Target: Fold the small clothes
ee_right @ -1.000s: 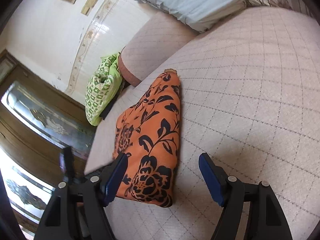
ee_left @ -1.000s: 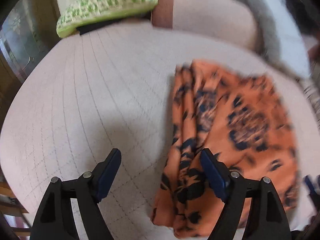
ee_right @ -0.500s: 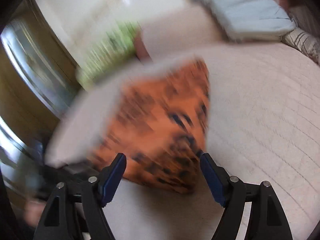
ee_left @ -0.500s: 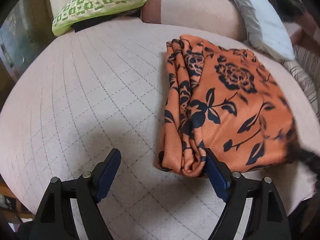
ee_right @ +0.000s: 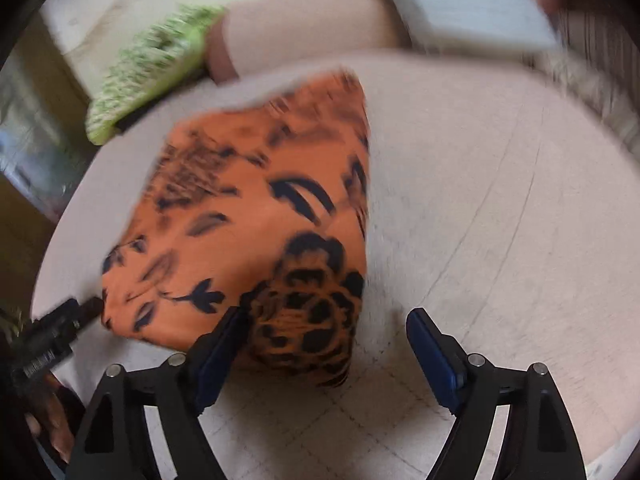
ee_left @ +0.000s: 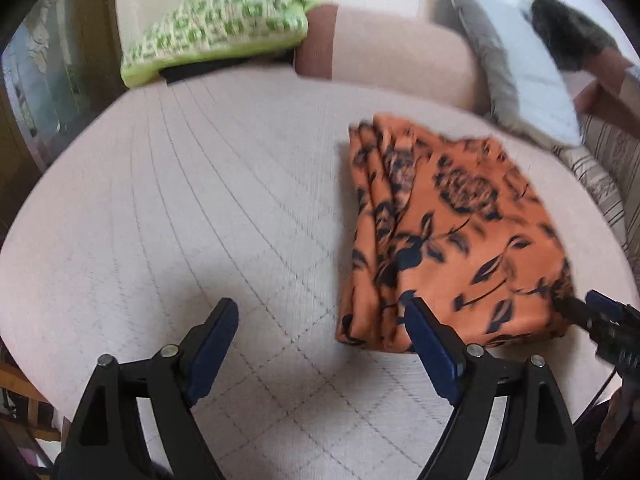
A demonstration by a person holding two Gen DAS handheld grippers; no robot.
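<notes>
A folded orange cloth with a dark flower print (ee_left: 452,232) lies flat on the pale quilted cushion (ee_left: 208,208). My left gripper (ee_left: 320,316) hovers open off the cloth's near left corner, its right finger (ee_left: 428,340) just in front of the folded edge, nothing between the pads. My right gripper (ee_right: 326,320) is over the opposite near corner of the cloth (ee_right: 260,220). Its jaws are opening, the corner lies below between them, and the pads do not press on it. Each gripper shows at the edge of the other's view: the right gripper (ee_left: 608,324), the left gripper (ee_right: 56,336).
A green patterned cushion (ee_left: 216,32) and a pale bolster (ee_left: 400,60) sit at the back. A grey-white pillow (ee_left: 524,72) and striped fabric (ee_left: 600,176) lie at the right. A wooden cabinet with glass (ee_left: 36,72) stands left. Bare quilted surface spreads left of the cloth.
The right gripper has swung and rolled from beside the cloth to over its near corner, jaws wider. The left gripper has shifted a little; the right gripper's tip now shows in its view.
</notes>
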